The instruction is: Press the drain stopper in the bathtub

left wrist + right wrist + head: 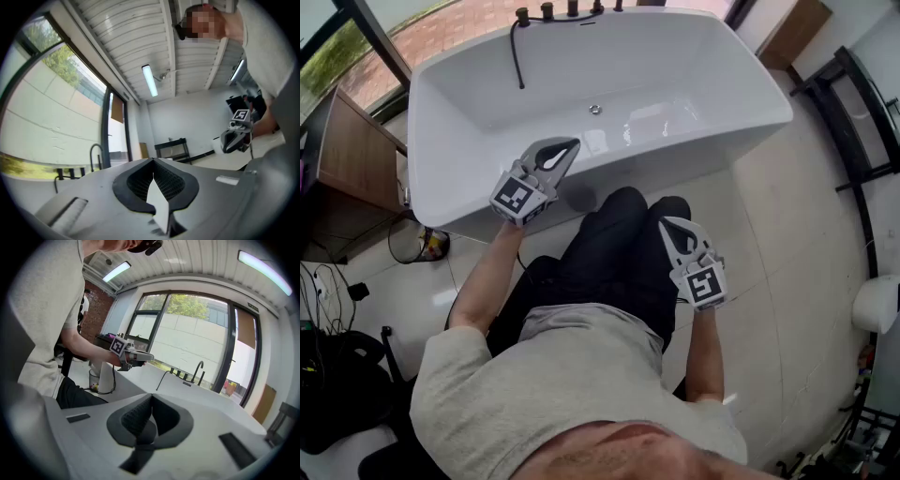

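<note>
- Looking down in the head view, we find the drain stopper (594, 109), a small metal disc on the floor of the white bathtub (487, 94), at the upper centre of the frame.
- Our left tool (570, 143) hovers by the tub's near rim, its jaws closed tip to tip with nothing between them.
- The stopper lies up and slightly right of those tips, beyond the rim, and the tool's long axis points roughly that way.
- Our right tool (667, 223) is likewise closed and empty, lower in the frame over our dark trousers (609, 262), well apart from the stopper.
- We judge the left tool the nearer for the press: over the rim, then down.
</note>
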Demonstrator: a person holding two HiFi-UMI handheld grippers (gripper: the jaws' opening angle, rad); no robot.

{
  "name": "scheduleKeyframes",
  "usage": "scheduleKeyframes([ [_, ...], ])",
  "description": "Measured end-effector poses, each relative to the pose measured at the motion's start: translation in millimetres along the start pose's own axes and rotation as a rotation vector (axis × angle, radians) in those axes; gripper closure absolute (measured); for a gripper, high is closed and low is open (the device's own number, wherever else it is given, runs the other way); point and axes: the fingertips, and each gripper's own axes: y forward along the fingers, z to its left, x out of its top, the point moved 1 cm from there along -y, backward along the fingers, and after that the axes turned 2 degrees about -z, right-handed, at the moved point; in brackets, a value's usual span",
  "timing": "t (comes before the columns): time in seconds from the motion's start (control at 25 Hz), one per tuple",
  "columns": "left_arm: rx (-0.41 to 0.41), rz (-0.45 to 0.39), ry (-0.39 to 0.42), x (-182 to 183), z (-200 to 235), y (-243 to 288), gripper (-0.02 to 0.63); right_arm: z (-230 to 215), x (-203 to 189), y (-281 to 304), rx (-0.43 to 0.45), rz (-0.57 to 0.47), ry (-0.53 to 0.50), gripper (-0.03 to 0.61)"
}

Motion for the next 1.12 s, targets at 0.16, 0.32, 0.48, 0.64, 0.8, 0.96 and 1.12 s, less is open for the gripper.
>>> scheduleKeyframes([
  [0.16, 0.114, 0.101, 0.182, -16.8, 65.0, 0.7, 0.614, -52.5, 20.7, 38.6, 0.000, -0.013, -0.085, 0.578],
  [0.32, 0.154, 0.163, 0.281, -41.3, 95.3, -12.9, 0.614, -121.2, 34.2, 89.0, 0.042, 0.055, -0.258, 0.578],
  [0.48, 0.181, 0.224, 0.267, -61.4, 101.2, -21.0, 0.614, -191.7, 25.6, 165.5, 0.110, 0.134, -0.248, 0.578],
  [0.64, 0.259, 0.191, 0.266, -49.1, 110.8, -29.2, 0.614, -238.8, -16.6, 259.4, 0.203, 0.242, -0.210, 0.578],
  [0.8, 0.407, 0.185, 0.481, -29.9, 134.6, -46.8, 0.588, -251.5, -76.9, 354.8, 0.314, 0.399, -0.200, 0.578],
  [0.96, 0.407, 0.351, 0.603, -69.5, 143.1, -57.5, 0.577, -259.0, -135.3, 433.8, 0.372, 0.532, -0.176, 0.578],
  [1.12, 0.337, 0.424, 0.665, -87.7, 132.8, -52.9, 0.577, -263.2, -174.7, 495.3, 0.393, 0.595, -0.147, 0.578],
])
